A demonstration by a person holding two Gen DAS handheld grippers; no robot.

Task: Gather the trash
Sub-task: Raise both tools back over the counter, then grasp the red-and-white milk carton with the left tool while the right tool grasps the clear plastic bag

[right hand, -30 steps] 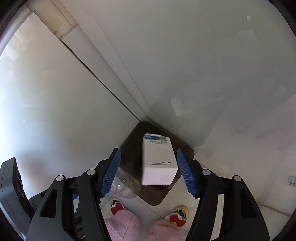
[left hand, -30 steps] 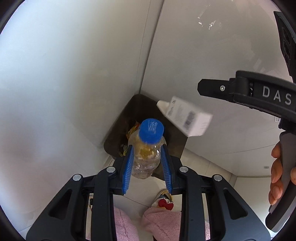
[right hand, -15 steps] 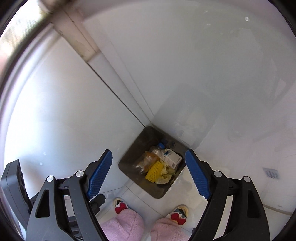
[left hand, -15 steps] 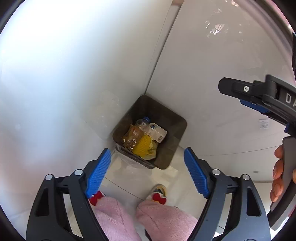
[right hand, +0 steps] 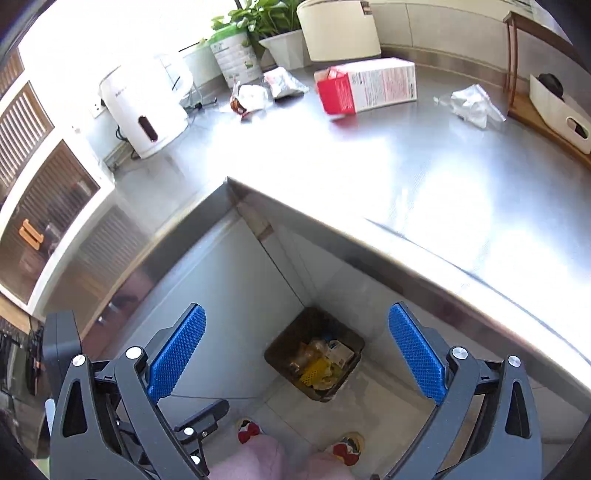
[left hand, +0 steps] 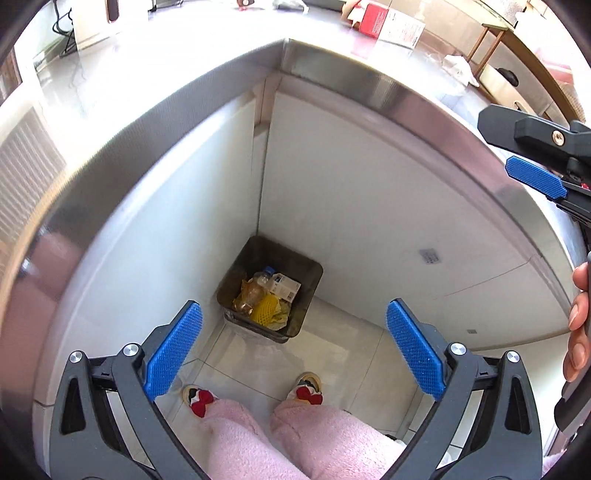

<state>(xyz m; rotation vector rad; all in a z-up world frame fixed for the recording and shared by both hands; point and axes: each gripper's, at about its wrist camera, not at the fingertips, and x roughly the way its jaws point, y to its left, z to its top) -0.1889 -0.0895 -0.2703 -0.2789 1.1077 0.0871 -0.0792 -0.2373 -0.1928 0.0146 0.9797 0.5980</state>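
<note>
A dark bin (left hand: pixel 291 256) stands on the floor in the corner under the counter. In it lie a clear bottle (left hand: pixel 258 286), a white box (left hand: pixel 286 286) and a yellow foam net (left hand: pixel 264 314). High above it, my left gripper (left hand: pixel 293 308) has its jaws opening wide, with nothing between them. My right gripper (right hand: pixel 297 309) is also opening and empty over the bin (right hand: pixel 295 332); one of its blue pads (left hand: pixel 535 177) shows at the right edge. On the steel counter (right hand: pixel 406 177) lie a red-and-white carton (right hand: pixel 365 86), crumpled white plastic (right hand: pixel 472 103) and wrappers (right hand: pixel 251 98).
A white appliance (right hand: pixel 147 107), a green-and-white canister (right hand: pixel 234 55) and a potted plant (right hand: pixel 273 29) stand at the counter's back. A white holder on a wooden tray (right hand: pixel 554 107) is at the right. The person's slippers with red bows (left hand: pixel 199 398) are right before the bin.
The bottle left my left gripper and the white box my right; both now lie in the bin. Both grippers rose and their jaws widened. The countertop came into view.
</note>
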